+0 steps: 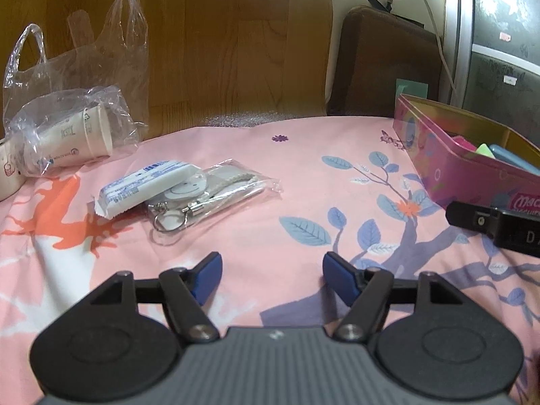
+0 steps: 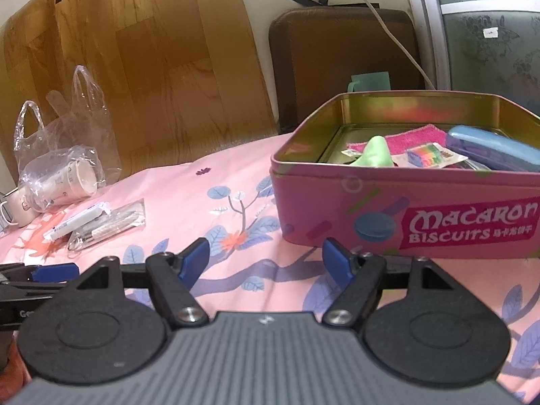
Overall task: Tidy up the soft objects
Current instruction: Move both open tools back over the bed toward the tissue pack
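while both my jaws stand apart and empty, the white packet (image 1: pixel 148 185) lies ahead-left of my left gripper (image 1: pixel 272 271), long axis slanting up-right, nearer than my right gripper (image 2: pixel 266 256)

A pink bedsheet (image 1: pixel 236 155) printed with blue leaves and orange shapes carries a pink biscuit tin (image 2: pixel 341 216) at right, a clear pouch (image 1: pixel 233 185) under a white packet (image 1: pixel 141 187) mid-left, bagged paper cups (image 1: pixel 67 135) and a mug (image 2: pixel 15 207).
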`<state>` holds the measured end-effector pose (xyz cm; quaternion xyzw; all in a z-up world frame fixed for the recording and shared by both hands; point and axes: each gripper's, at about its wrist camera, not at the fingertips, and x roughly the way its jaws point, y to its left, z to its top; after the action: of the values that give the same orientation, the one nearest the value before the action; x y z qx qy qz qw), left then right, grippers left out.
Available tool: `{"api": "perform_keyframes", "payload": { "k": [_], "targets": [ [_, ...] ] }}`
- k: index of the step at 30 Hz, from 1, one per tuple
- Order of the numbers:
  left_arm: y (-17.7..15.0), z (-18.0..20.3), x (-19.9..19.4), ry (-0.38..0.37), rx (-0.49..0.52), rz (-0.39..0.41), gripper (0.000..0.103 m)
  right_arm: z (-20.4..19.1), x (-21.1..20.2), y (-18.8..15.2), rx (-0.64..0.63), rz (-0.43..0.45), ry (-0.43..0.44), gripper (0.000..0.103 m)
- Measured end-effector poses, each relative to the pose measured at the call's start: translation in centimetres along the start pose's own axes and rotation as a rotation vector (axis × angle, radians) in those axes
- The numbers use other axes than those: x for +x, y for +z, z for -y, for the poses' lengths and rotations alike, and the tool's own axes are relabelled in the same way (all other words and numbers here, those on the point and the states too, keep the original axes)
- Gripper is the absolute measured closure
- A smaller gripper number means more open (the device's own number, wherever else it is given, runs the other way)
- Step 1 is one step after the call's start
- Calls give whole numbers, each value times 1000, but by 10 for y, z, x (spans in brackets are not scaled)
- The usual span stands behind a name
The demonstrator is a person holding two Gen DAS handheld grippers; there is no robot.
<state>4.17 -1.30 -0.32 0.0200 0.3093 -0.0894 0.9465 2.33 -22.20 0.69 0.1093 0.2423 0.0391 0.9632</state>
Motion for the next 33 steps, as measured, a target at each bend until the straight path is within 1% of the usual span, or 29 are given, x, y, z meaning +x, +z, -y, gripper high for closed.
{"api": "perform_keyframes", "payload": {
  "k": [6,11,14,19,24,28,32,33],
  "targets": [
    [0,-3,-1,-24,-20,9,35,3,1,1,5,-3,-5,27],
    [-1,1,-5,-24,-2,41,33,6,0,1,17,4,-9,27],
    [-1,2,-8,-25,9,58,28,7,-1,0,26,14,-15,27],
    [-1,1,-9,-27,5,66,28,7,-5,-1,43,32,-29,27],
    [-1,0,-10,-22,-6,67,27,5,-4,-1,30,21,-28,27],
    [-1,-3,-10,-15,-22,67,24,1,-1,-1,10,0,-27,27],
    [-1,-15,-14,-16,-67,65,21,-10,4,-2,-41,-31,-25,27],
    [-1,-21,-14,-6,-84,57,21,-14,5,-2,-60,-40,-20,27]
  ]
}}
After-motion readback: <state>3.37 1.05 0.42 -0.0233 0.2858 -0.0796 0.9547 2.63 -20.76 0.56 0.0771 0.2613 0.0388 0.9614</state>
